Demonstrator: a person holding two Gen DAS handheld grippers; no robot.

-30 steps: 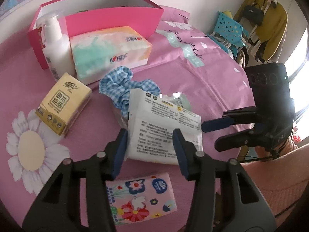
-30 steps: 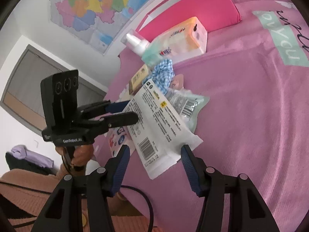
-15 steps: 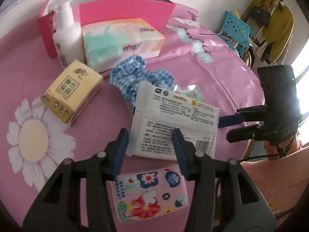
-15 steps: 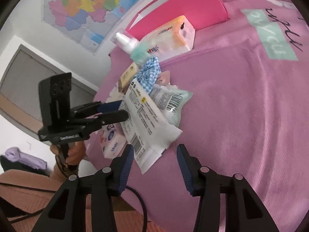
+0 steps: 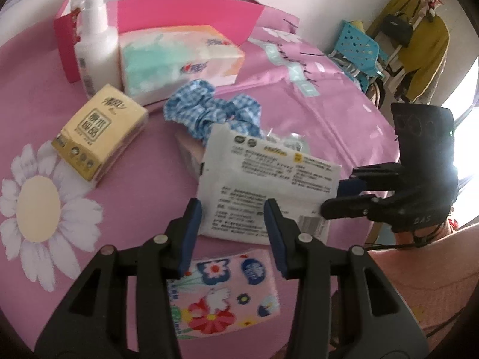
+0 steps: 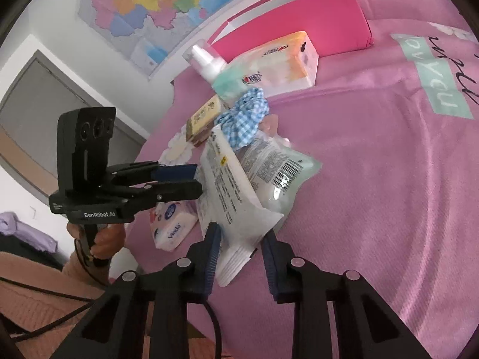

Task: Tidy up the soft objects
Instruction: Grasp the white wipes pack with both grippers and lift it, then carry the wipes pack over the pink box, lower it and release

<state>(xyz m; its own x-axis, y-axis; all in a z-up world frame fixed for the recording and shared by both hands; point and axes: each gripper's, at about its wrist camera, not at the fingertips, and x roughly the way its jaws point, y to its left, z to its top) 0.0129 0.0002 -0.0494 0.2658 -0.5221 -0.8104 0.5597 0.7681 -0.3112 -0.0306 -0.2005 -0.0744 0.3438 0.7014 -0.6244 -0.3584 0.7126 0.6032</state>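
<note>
A white wipes packet (image 5: 266,185) lies on the pink cloth, partly over a blue checked scrunchie (image 5: 209,113) and a clear-green pouch (image 6: 278,173). My left gripper (image 5: 233,218) is open, its jaws either side of the packet's near edge. My right gripper (image 6: 241,239) is open and straddles the packet's corner (image 6: 239,251); it also shows in the left wrist view (image 5: 338,197). A floral tissue pack (image 5: 221,293) lies under the left gripper. A yellow tissue pack (image 5: 98,134) and a large tissue pack (image 5: 179,59) lie further off.
A pink open box (image 5: 185,9) stands at the back with a white pump bottle (image 5: 95,45) before it. A blue chair (image 5: 359,48) and hanging clothes (image 5: 419,42) stand beyond the bed's right edge. A map (image 6: 155,3) hangs on the wall.
Both grippers have moved in on the white packet. The right gripper's jaws have narrowed and now straddle its corner; the left jaws sit at its near edge.
</note>
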